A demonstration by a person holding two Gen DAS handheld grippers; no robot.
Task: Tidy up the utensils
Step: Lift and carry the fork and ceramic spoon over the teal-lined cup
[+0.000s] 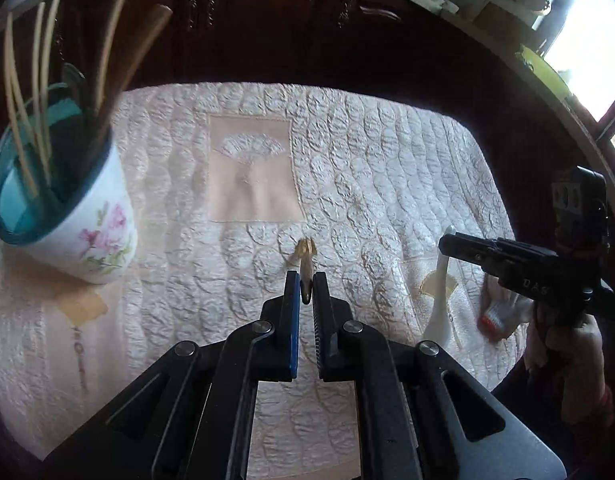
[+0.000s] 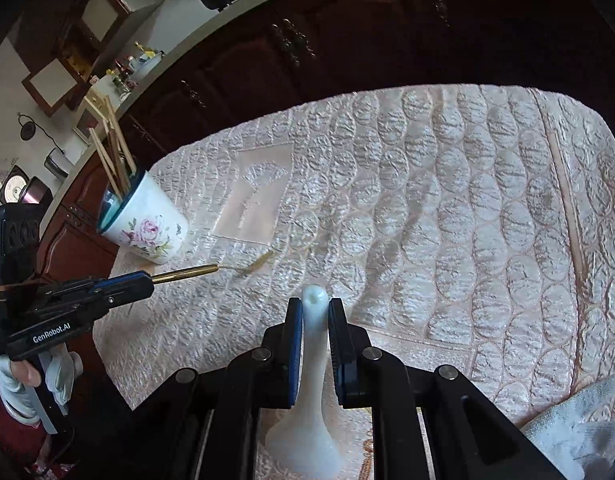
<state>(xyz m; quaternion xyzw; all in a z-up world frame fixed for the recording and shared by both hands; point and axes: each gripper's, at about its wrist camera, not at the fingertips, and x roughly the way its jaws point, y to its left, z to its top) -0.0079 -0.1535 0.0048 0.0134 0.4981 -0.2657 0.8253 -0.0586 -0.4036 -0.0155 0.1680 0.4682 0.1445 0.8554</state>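
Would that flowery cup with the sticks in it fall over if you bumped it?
Probably, yes. The flowery cup looks narrower at its base, and the tall chopsticks lean out above the rim, so it may be top-heavy. The quilted cloth looks bumpy too.

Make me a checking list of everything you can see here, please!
Surface: cream quilted tablecloth, covering the table.
Job's things: white floral cup with teal rim holding wooden chopsticks; thin gold fork; white ceramic soup spoon.
Clutter: nothing seen.
Grippers: left gripper shut on the fork, lifted off the cloth; right gripper shut on the spoon's handle.
Cables: nothing seen.
Surroundings: dark wooden cabinets; bright window.
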